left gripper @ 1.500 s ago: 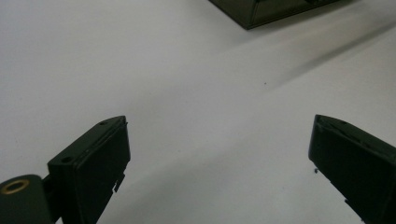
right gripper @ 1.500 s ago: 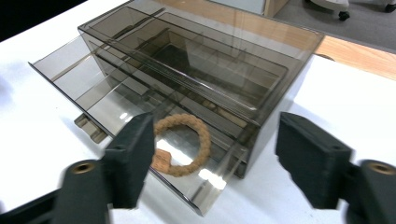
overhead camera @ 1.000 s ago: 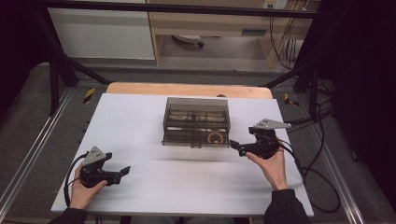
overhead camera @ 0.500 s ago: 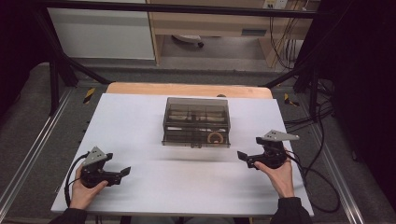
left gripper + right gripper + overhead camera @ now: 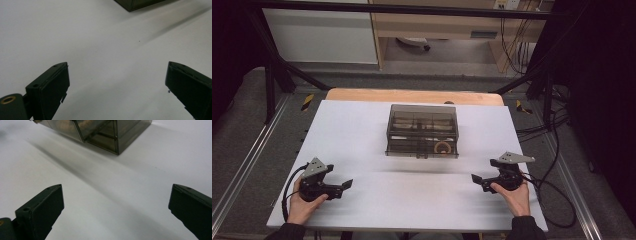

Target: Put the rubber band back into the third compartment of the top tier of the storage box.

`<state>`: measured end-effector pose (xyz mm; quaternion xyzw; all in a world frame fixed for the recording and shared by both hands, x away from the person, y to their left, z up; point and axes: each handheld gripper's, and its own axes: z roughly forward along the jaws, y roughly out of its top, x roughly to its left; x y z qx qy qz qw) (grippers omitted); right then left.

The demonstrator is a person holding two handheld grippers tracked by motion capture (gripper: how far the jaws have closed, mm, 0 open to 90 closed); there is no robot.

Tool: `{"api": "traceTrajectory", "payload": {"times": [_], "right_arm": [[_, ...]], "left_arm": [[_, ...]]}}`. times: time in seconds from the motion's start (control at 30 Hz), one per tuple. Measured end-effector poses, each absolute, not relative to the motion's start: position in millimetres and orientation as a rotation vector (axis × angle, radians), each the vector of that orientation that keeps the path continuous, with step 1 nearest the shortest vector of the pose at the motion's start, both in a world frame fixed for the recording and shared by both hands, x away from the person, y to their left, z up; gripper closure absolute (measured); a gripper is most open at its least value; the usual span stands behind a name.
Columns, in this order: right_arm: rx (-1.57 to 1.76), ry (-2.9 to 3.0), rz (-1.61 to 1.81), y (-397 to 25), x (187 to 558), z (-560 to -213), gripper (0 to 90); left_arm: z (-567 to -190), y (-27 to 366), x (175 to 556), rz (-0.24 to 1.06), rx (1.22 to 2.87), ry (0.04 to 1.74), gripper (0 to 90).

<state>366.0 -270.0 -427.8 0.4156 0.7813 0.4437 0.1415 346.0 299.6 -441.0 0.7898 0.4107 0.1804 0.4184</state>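
- My left claw (image 5: 343, 186) and right claw (image 5: 477, 178) sit wide apart-jawed, gripping nothing, low on the desk (image 5: 362, 135).
- The smoky plastic box (image 5: 422, 131) stands mid-desk, well apart from both.
- I'd approach its front squarely; the contents, perhaps a tape roll, are unclear.

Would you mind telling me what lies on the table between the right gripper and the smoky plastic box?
Nothing: in the high view, only bare white table separates the right gripper from the box. The right gripper view shows the same bare stretch.
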Motion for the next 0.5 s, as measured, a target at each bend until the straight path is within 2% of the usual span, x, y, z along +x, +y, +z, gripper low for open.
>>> {"api": "traceTrajectory", "payload": {"times": [0.5], "right_arm": [[1.204, 2.302, 1.271, -279, 358, -446, 0.8]], "left_arm": [[-441, 299, 345, 0.444, 1.986, 1.02, 5.0]]}}
